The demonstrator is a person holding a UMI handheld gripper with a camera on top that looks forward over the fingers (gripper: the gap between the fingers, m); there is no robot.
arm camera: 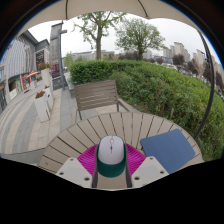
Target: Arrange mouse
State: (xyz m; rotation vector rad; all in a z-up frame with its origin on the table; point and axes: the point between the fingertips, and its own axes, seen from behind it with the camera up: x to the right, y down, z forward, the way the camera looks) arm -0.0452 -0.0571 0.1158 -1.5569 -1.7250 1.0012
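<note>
A white and teal mouse (pixel 111 156) sits between my gripper's (pixel 111 168) two fingers, its white front pointing forward. The magenta pads (pixel 88 160) touch it on both sides, so the fingers are shut on it. It is held over the near part of a round wooden slatted table (pixel 95 132). A dark blue mouse mat (pixel 168 150) lies flat on the table just ahead of and beside the right finger.
A wooden bench (pixel 97 97) stands beyond the table on a paved terrace. A green hedge (pixel 165 90) runs along the right and the back. A planter (pixel 42 103) and buildings are at the far left.
</note>
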